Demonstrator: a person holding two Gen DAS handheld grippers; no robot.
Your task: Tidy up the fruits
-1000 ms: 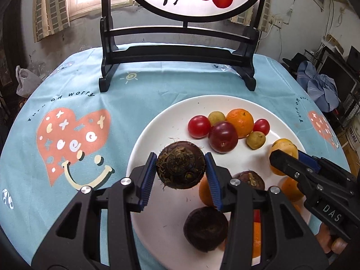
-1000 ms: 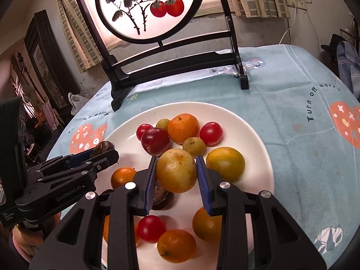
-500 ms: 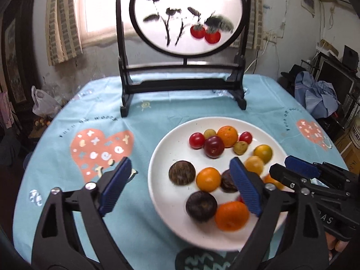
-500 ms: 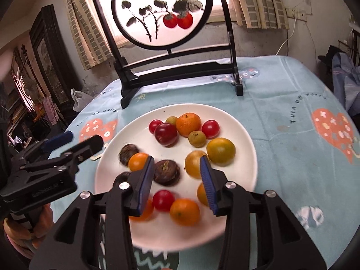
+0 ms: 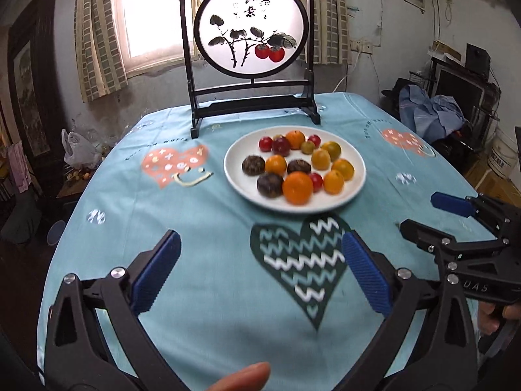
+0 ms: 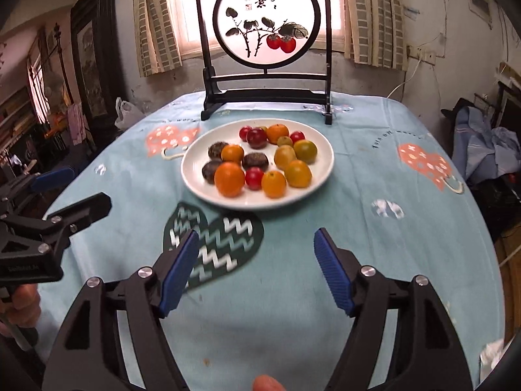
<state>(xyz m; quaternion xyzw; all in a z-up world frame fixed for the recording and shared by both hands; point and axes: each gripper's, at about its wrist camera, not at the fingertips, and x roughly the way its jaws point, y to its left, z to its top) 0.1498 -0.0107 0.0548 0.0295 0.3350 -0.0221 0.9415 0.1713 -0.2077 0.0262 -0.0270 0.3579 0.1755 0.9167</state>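
A white plate (image 5: pixel 353 192) (image 6: pixel 320 176) holds several fruits: oranges (image 5: pixel 297 187) (image 6: pixel 229 179), yellow-green citrus (image 6: pixel 305 150), red cherry tomatoes (image 5: pixel 265 143) and dark brown water chestnuts (image 5: pixel 253 165) (image 6: pixel 218 150). My left gripper (image 5: pixel 260 247) is open and empty, well back from the plate above the tablecloth. My right gripper (image 6: pixel 255 244) is open and empty, also near the table's front. Each gripper shows in the other's view, the right one (image 5: pixel 436 218) at right, the left one (image 6: pixel 65 192) at left.
A black-framed round painted screen (image 5: pixel 252 32) (image 6: pixel 267 19) stands behind the plate. The round table has a light blue cloth (image 5: pixel 195 228) with heart prints. A white plastic bag (image 5: pixel 76 150) and clothes (image 5: pixel 429 110) lie beyond the table edges.
The left gripper let go of a water chestnut and the right one a yellow fruit, both onto the plate. Both opened wide and pulled back far from the plate.
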